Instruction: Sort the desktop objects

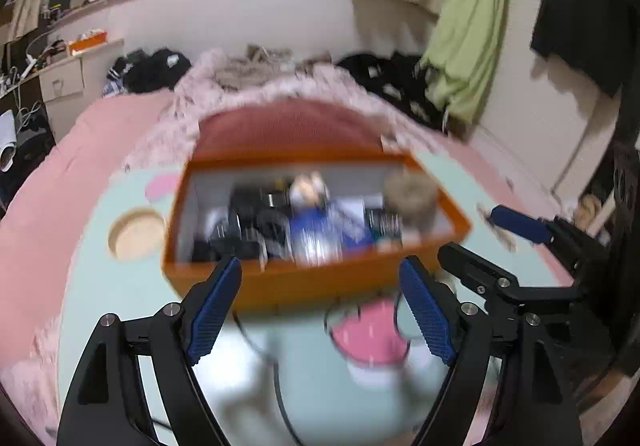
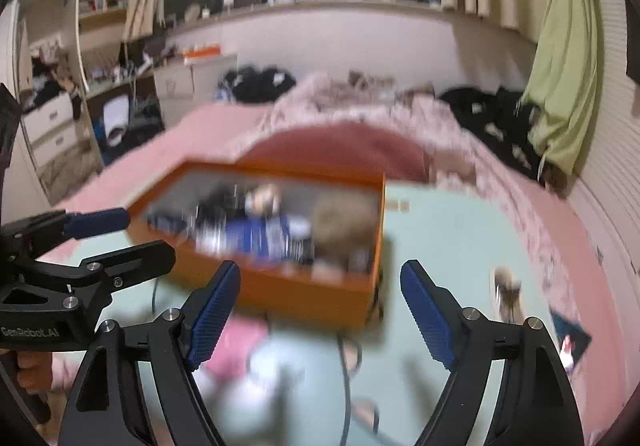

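An open orange box (image 1: 320, 286) (image 2: 304, 290) sits on a pale green mat (image 1: 120, 306) on the bed. It holds several blurred items: a blue one (image 1: 316, 230), a brown fuzzy one (image 1: 412, 193) (image 2: 344, 221) and black ones (image 1: 248, 221). My left gripper (image 1: 320, 266) is open just before the box's near wall, nothing between its blue pads. My right gripper (image 2: 320, 270) is open too, empty, near the box's front right corner. Each shows in the other's view: the right gripper (image 1: 480, 236) at the right, the left gripper (image 2: 150, 234) at the left.
A black cable (image 1: 276, 366) (image 2: 348, 378) and a pink thing (image 1: 368, 334) (image 2: 236, 342) lie on the mat in front of the box. A small brown item (image 2: 508, 290) and a dark blue packet (image 2: 570, 334) lie to the right. A tan round shape (image 1: 138, 232) is left of the box.
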Motion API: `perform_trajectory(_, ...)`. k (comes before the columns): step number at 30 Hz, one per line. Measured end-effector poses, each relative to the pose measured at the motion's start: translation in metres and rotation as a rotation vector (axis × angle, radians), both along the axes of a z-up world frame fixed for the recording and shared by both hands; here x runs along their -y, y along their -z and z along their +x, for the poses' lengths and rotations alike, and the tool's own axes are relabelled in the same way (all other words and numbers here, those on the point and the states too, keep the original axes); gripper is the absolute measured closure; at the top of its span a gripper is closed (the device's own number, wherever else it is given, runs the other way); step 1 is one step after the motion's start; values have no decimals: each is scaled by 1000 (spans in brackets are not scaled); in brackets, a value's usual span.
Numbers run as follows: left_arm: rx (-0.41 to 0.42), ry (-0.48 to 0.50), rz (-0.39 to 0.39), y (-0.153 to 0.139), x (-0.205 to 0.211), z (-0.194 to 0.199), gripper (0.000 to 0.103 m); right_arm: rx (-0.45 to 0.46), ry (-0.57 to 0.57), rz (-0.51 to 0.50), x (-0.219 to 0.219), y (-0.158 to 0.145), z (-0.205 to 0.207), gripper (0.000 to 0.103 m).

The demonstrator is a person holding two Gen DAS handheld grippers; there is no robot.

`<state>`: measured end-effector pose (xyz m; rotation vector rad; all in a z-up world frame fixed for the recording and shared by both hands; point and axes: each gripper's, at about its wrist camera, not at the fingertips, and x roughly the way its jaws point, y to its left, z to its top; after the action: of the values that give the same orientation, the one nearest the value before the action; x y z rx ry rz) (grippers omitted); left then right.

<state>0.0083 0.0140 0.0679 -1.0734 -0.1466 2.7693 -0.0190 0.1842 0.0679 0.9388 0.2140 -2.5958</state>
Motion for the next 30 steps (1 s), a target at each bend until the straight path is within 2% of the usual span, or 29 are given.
perform_trajectory(6, 169, -24, -50, 46, -4, -3, 22, 183, 18, 17, -10, 44, 0, 20)
perform_trajectory(7, 189, -33, -52, 51, -2, -5, 22, 165, 24, 33, -10, 45, 3, 18)
perform_trajectory(8, 209, -45, -60, 56, 1, -7, 21, 173, 31, 48, -10, 47, 3, 9)
perform_trajectory(9, 200, -63, -101, 57, 0, -8, 20, 176, 41, 69, -9, 50, 3, 2)
perform_trajectory(10, 205, -79, -147, 60, -1, -9, 12, 177, 43, 78, -8, 50, 3, 2)
perform_trajectory(11, 213, -82, -144, 61, -1, -10, 3, 178, 40, 80, -7, 51, 4, 1)
perform_trajectory(12, 227, -76, -134, 64, 0, -11, 0, 178, 39, 79, -8, 51, 4, 0)
perform_trajectory(30, 214, -67, -132, 64, 2, -8, 0, 174, 37, 76, -10, 49, 4, 0)
